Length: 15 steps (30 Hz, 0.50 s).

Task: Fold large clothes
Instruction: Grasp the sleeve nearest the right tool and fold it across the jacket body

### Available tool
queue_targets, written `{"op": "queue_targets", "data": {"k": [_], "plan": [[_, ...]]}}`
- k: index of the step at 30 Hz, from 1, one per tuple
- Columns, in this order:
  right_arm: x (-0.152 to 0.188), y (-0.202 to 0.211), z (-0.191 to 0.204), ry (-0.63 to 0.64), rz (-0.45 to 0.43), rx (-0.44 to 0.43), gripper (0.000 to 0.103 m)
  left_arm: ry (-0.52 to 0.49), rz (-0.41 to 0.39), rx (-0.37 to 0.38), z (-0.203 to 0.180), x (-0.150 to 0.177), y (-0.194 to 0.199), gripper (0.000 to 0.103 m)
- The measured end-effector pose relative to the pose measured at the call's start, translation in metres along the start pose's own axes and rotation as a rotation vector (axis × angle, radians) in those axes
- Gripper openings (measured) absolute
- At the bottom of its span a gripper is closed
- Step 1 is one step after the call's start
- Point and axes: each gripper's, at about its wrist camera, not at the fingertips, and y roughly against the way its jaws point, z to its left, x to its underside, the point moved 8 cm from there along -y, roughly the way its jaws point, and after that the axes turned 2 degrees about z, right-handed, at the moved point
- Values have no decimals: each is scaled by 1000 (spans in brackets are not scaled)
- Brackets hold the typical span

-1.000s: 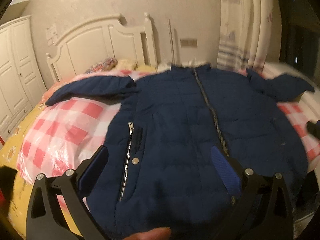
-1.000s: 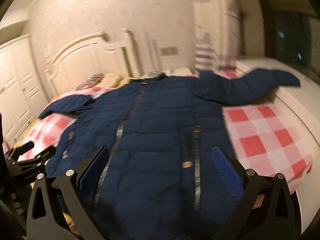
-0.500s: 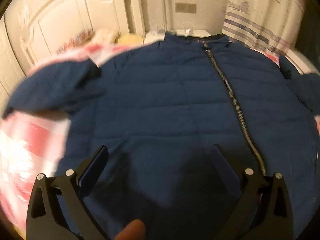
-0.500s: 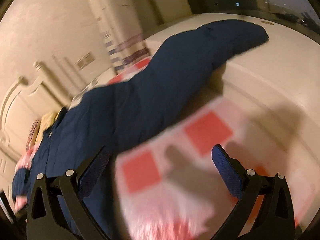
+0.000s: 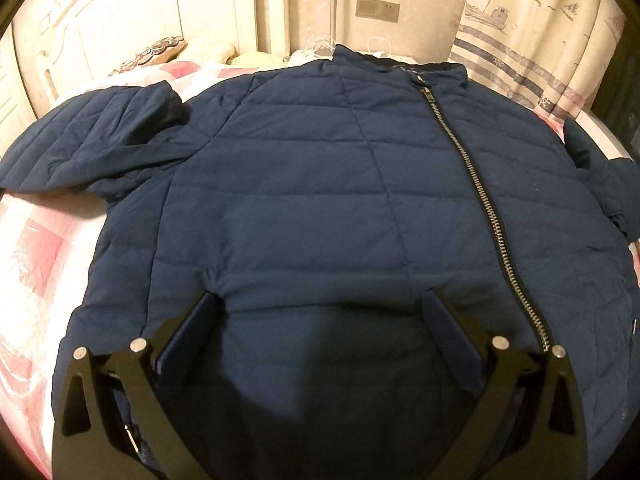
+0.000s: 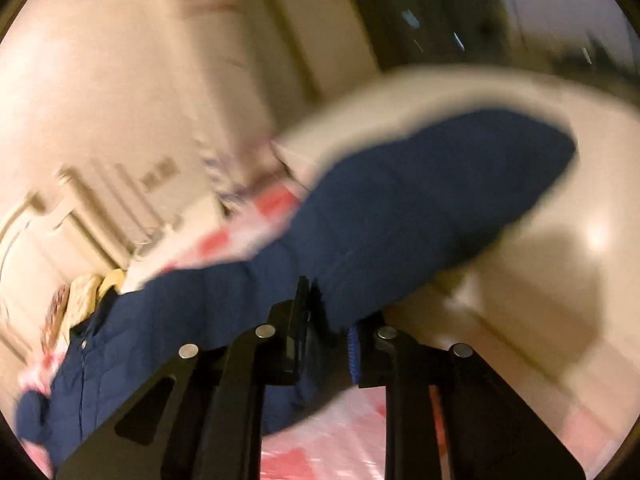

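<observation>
Right tool [image 6: 326, 312] pinching jacket sleeve [image 6: 420, 208]

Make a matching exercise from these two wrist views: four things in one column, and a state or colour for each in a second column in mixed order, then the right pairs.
Column one:
1. jacket zipper
2. left gripper
3. right gripper
4. bedcover

Column two:
A. fingers closed on the jacket sleeve
B. pink and white checks
C. fingers spread wide over the jacket, nothing pinched
D. done up to the collar

Pairs: 1-D, 2-C, 3-A, 4-B
</observation>
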Motion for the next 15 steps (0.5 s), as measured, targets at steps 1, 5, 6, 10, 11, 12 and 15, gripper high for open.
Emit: {"op": "queue_targets", "data": {"k": [1, 5, 6, 10, 11, 12, 15], "plan": [[-6, 12, 22, 65, -36, -18, 19, 0, -1, 0, 0, 1, 1, 101], [-1, 46, 103, 253, -86, -148, 19, 4, -7, 6, 0, 1, 1, 101], [10, 55, 135, 331, -88, -191, 19, 6, -8, 8, 0, 1, 2, 101], [74, 56, 218, 522, 1, -318, 19, 12, -13, 17, 1, 1, 3, 101], [98, 49, 231, 570, 48, -324, 19, 13, -13, 18, 1, 2, 3, 101], [120, 39, 240, 611, 105, -313, 19, 13, -14, 19, 1, 2, 3, 101], [175, -8, 239, 668, 332, -221, 21, 13, -15, 20, 1, 2, 3, 101]]}}
